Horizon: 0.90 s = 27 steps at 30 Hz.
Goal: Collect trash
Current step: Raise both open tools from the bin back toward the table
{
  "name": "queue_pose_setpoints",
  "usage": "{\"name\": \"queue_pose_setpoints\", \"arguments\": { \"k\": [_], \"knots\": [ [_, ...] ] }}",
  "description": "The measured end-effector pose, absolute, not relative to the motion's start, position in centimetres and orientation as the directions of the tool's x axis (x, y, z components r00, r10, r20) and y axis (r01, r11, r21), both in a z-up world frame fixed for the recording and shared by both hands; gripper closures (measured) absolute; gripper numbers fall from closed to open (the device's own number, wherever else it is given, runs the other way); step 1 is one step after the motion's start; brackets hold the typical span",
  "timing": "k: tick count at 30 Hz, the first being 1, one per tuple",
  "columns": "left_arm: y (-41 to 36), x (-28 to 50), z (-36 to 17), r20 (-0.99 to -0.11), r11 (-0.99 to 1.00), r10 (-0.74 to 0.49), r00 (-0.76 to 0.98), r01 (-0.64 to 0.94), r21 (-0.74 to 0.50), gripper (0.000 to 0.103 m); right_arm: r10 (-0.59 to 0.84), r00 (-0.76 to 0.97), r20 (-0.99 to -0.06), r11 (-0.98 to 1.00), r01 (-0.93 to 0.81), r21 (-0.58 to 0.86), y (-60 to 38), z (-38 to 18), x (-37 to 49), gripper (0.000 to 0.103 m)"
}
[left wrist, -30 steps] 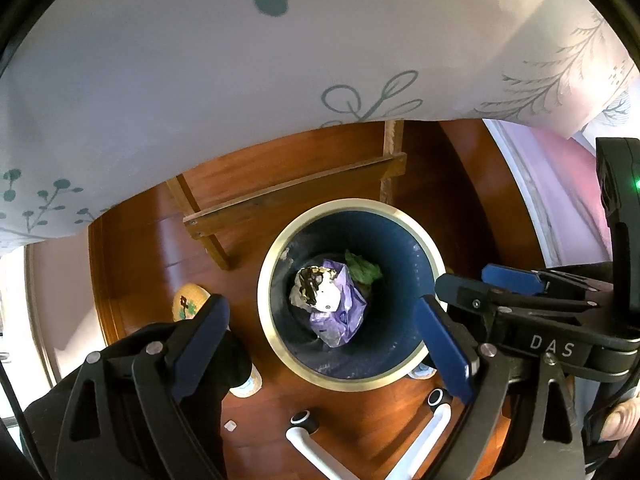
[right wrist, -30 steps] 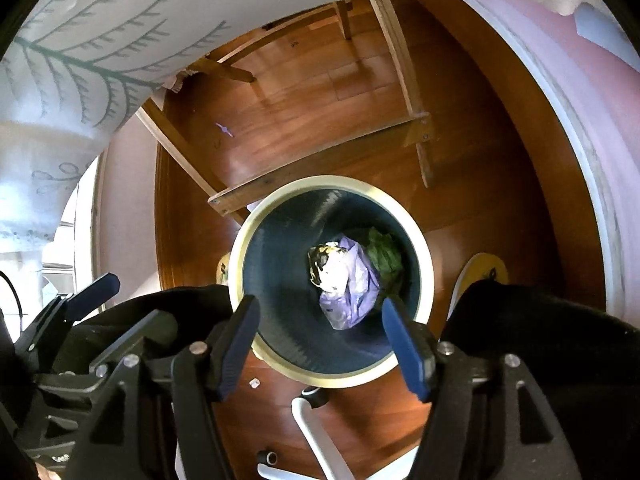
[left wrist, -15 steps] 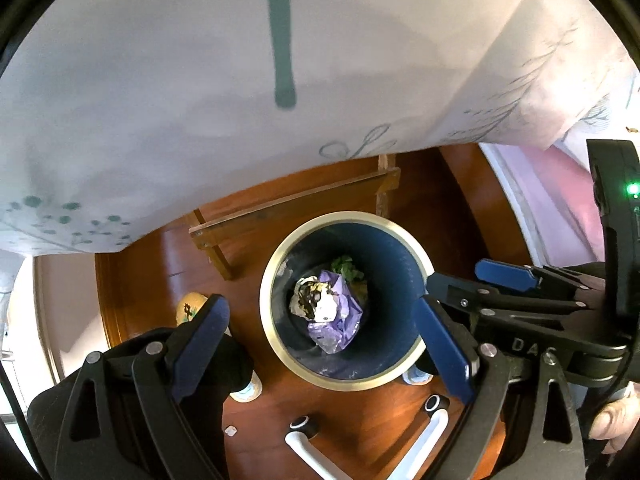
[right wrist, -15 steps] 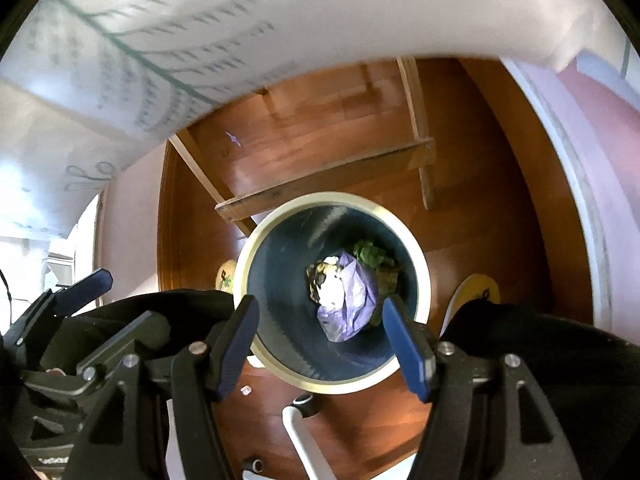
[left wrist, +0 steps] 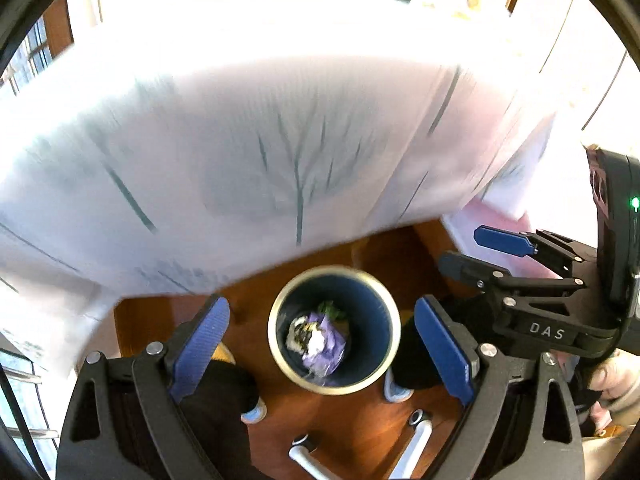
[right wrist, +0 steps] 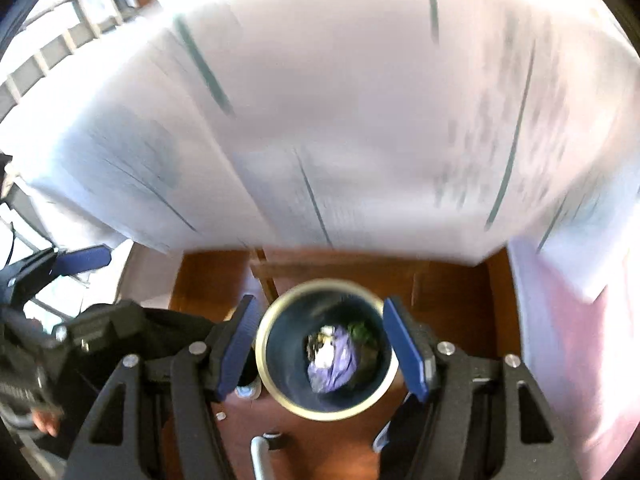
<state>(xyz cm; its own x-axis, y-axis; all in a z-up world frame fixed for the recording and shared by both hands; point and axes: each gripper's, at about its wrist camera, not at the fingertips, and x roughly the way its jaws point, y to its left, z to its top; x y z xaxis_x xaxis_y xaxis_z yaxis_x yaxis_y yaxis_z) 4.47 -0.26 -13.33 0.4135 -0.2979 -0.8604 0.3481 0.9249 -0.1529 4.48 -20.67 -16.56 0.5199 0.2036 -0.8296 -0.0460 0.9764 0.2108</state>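
A dark blue trash bin (left wrist: 376,320) (right wrist: 280,344) with a gold rim stands on the wooden floor, far below both grippers. Inside it lie crumpled trash: a purple wrapper (left wrist: 326,346) (right wrist: 338,360), a white-and-dark scrap (left wrist: 302,334) and something green (left wrist: 332,310). My left gripper (left wrist: 320,340) hangs open high above the bin with nothing between its blue pads. My right gripper (right wrist: 324,346) is open too, empty, also above the bin. The right gripper also shows at the right of the left wrist view (left wrist: 504,240).
A white tablecloth (left wrist: 280,140) (right wrist: 360,120) with green leaf print hangs over the table edge and fills the upper half of both views. White chair-base legs with castors (left wrist: 416,436) and dark feet in slippers (left wrist: 224,396) stand on the floor beside the bin.
Both grippers have risen well above the bin, which now looks smaller. The tablecloth edge has dropped lower in both views and the tabletop's far side has come into sight.
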Motion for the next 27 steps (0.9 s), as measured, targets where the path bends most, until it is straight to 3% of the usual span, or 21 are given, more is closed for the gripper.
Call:
{"name": "queue_pose_setpoints", "arguments": {
  "k": [5,11,17,22,27],
  "knots": [
    [1.0,5.0,-6.6,-0.800,0.912,-0.369,0.472,0.352,-0.213,0.010,0.205,0.640,-0.740,0.978,-0.158,0.135,-20.6,-8.8,3.2,0.039],
    [0.5,6.9,0.9,-0.738,0.922,-0.340,0.583,0.361,-0.140,0.010,0.223,0.755,-0.617,0.973,-0.208,0.098,-21.5,-0.2,3.3,0.039],
    [-0.1,11.5,6.7,-0.720,0.930,-0.335,0.608,0.337,-0.148,0.010,0.221,0.822,-0.525,0.973,-0.219,0.068,-23.1,6.4,6.4,0.039],
    [-0.8,17.2,8.7,-0.740,0.930,-0.356,0.571,0.294,-0.220,0.010,0.178,0.833,-0.524,0.982,-0.182,0.045,-25.0,9.2,10.9,0.039],
    [-2.7,23.0,8.5,-0.757,0.952,-0.294,0.583,0.252,-0.176,0.010,0.156,0.792,-0.590,0.987,-0.106,0.119,-28.8,8.9,18.0,0.039]
  ]
}}
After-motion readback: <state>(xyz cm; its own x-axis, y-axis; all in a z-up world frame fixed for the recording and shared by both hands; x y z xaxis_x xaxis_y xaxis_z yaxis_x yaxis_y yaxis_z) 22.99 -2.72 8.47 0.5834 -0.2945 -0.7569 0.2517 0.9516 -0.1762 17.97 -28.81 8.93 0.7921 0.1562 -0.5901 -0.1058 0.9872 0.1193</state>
